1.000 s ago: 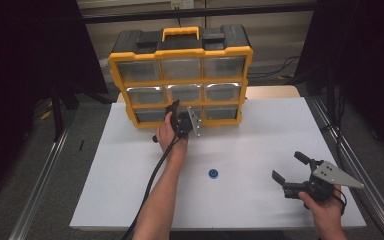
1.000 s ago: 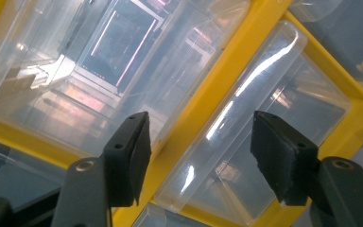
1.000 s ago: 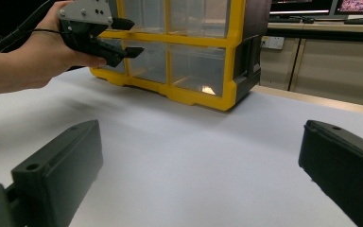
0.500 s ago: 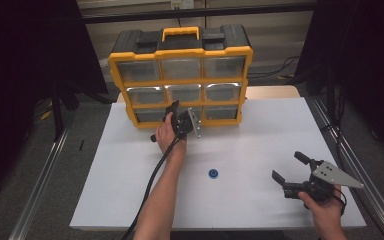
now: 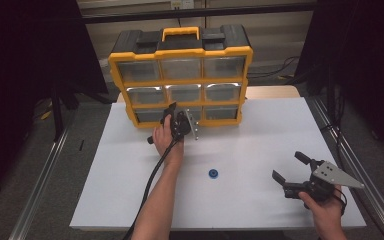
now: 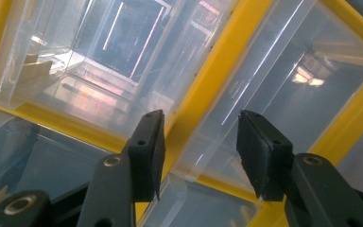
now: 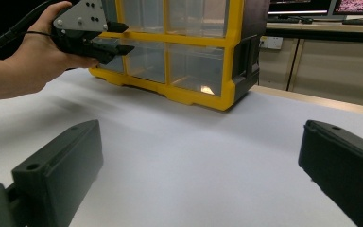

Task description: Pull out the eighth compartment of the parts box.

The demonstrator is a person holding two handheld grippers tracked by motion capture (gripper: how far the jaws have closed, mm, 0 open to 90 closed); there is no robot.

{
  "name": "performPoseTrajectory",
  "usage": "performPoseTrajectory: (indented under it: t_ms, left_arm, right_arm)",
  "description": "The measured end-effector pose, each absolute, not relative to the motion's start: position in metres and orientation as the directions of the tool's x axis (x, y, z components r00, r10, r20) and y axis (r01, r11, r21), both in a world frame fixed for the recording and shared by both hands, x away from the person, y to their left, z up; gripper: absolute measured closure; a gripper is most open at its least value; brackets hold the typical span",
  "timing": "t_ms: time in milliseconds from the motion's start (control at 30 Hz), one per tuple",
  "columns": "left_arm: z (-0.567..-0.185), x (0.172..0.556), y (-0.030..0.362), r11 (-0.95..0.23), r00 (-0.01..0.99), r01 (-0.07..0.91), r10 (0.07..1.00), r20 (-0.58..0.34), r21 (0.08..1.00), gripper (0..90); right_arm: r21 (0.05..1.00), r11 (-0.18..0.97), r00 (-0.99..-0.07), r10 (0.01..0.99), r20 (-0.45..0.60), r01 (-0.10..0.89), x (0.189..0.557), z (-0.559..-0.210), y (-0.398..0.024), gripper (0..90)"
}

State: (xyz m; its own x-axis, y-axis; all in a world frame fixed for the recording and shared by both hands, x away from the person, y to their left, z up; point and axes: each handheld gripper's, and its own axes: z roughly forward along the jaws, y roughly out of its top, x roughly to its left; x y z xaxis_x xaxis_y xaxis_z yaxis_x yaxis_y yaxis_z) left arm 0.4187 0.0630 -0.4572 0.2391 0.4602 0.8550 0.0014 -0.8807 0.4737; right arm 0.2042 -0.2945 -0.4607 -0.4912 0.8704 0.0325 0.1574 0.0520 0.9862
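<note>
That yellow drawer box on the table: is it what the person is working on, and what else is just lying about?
In the job:
- yellow drawer box, bottom row
- left gripper, jaws just closing in front of a clear drawer, nothing gripped yet

Just lying about:
- small blue disc on the white table
- right gripper, open, idle

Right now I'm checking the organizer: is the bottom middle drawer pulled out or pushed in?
Pushed in: the drawer sits flush with its neighbours, left tongs open at its front.

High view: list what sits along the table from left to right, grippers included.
Left gripper at the drawer cabinet → small blue disc on the white tabletop → right gripper.
</note>
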Motion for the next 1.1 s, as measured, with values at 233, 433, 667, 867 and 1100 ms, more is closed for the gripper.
performPoseTrajectory:
  t_ms: [233, 433, 667, 867, 1100]
  left_arm:
    - [-0.456, 0.413, 0.065, -0.897, 0.230, 0.007, 0.432, 0.872, 0.442, 53.1]
    - [-0.456, 0.411, 0.065, -0.903, 0.231, -0.004, 0.416, 0.879, 0.429, 54.1]
    - [-0.455, 0.405, 0.067, -0.918, 0.244, -0.001, 0.386, 0.890, 0.398, 56.8]
    - [-0.457, 0.403, 0.068, -0.914, 0.249, -0.026, 0.385, 0.889, 0.404, 58.2]
    - [-0.458, 0.400, 0.069, -0.916, 0.259, -0.047, 0.374, 0.891, 0.398, 61.8]
  right_arm:
    - [0.985, 0.056, -0.494, 0.869, 0.032, 0.161, 0.204, -0.461, -0.294, 0.0]
    - [0.986, 0.053, -0.491, 0.871, 0.032, 0.158, 0.204, -0.461, -0.294, 0.0]
    - [0.986, 0.052, -0.493, 0.869, 0.033, 0.159, 0.204, -0.461, -0.294, 0.0]
    - [0.986, 0.054, -0.495, 0.868, 0.030, 0.155, 0.205, -0.461, -0.294, 0.0]
    - [0.986, 0.054, -0.498, 0.866, 0.033, 0.159, 0.205, -0.462, -0.293, 0.0]
